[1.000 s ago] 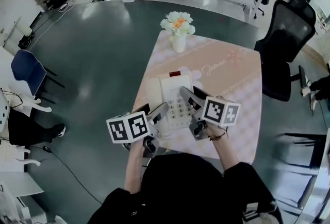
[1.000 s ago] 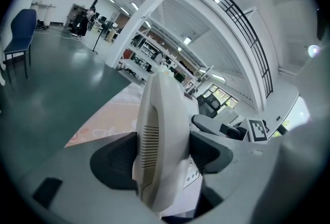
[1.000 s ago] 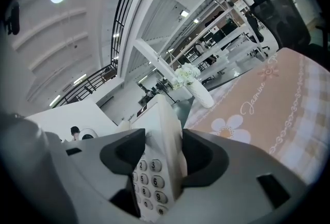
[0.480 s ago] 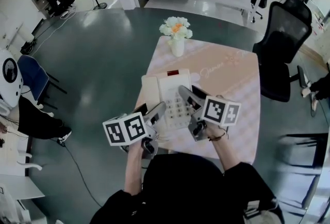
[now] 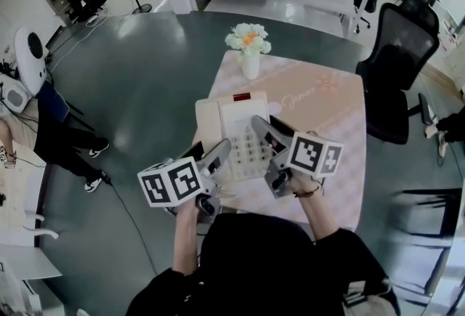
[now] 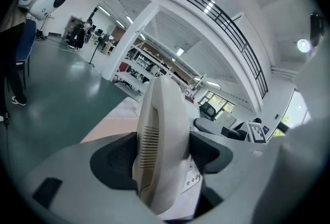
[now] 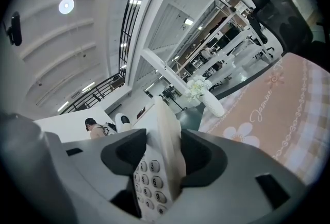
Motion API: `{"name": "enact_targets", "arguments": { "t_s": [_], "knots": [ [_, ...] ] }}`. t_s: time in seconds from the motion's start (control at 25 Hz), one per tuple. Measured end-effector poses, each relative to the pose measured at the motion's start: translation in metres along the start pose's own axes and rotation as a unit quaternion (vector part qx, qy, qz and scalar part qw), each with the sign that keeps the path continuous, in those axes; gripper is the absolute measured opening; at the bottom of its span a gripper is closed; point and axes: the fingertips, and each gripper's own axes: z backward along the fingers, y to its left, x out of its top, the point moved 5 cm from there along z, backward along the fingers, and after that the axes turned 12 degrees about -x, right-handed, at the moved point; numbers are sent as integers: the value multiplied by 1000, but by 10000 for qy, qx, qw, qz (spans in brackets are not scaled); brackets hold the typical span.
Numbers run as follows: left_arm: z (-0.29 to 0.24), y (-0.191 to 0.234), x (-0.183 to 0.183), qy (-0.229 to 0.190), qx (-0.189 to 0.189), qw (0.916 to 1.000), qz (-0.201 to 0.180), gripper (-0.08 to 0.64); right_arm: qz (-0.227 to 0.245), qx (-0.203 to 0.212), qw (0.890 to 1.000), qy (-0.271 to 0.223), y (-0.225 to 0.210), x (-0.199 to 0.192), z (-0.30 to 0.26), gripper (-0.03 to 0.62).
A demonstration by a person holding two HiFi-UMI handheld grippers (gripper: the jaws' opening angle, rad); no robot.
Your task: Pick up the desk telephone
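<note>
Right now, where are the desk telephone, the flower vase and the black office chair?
desk telephone (image 5: pixel 243 126): head view, on its white body above the keypad.
flower vase (image 5: pixel 251 65): head view, on the white vase body below the blooms.
black office chair (image 5: pixel 404 42): head view, on its backrest.

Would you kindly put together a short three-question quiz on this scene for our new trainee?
1. True or false: only one gripper grips the desk telephone.
2. What stands at the far end of the table? A a vase of flowers; B a laptop; C a mug.
3. Fill in: the right gripper grips the telephone's edge beside its ____.
Key: 1 false: the left gripper clamps the handset side too. 2 A. 3 keypad; the right gripper's jaws are closing, with that edge between them.
</note>
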Motion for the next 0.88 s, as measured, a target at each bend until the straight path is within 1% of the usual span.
{"name": "enact_targets", "arguments": {
  "t_s": [0.88],
  "knots": [
    [-1,4,-2,16,19,9999,108,308,-53,-23,10000,42,-3,-3,-2,196]
  ]
}}
